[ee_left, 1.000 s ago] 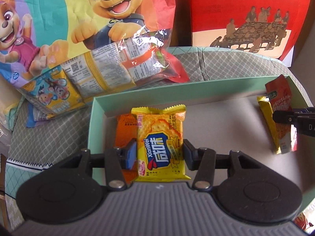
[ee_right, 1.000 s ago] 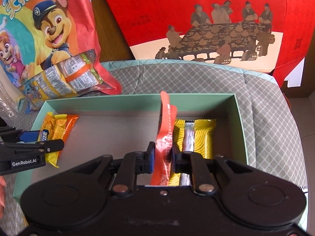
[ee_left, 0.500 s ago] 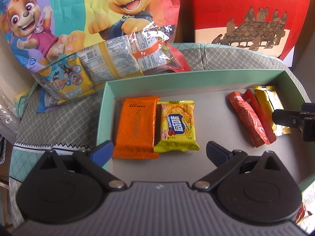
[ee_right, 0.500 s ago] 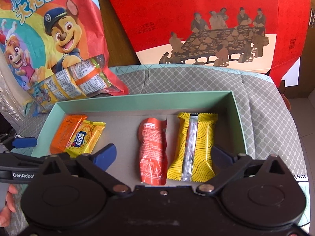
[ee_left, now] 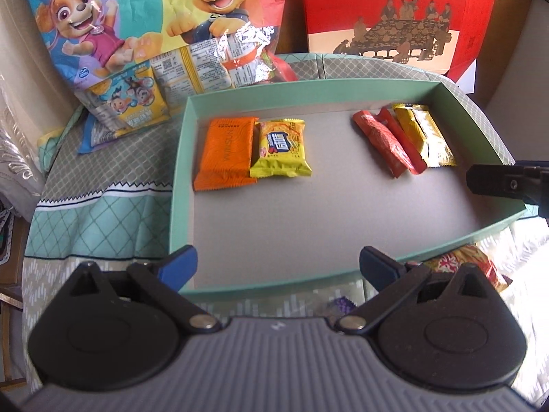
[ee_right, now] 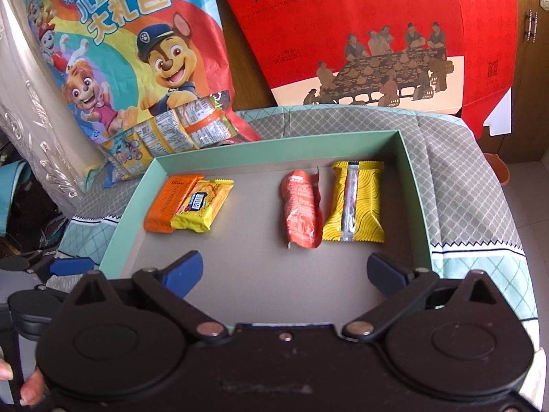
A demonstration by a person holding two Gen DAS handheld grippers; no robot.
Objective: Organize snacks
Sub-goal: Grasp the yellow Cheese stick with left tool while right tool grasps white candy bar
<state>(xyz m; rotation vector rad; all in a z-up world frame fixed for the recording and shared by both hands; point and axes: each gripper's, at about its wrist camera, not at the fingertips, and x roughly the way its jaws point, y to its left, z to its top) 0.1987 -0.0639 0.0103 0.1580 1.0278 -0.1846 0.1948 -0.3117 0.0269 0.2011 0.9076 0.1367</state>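
Left hand-held gripper [ee_left: 278, 262] and right hand-held gripper [ee_right: 284, 271]: jaws spread apart, empty, above green tray [ee_right: 410, 171] holding four snack packets.

Sunlit patterned tablecloth [ee_right: 456, 178], wooden cabinet [ee_right: 530, 51]

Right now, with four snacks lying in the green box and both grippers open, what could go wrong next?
1. The yellow biscuit packet overlaps the orange packet; gripping one may drag the other.
2. The red packet lies close beside the yellow striped packet, so open fingers may catch both.
3. The left gripper hangs over the near wall of the green box; lowering it could knock that rim. The right gripper is open too.
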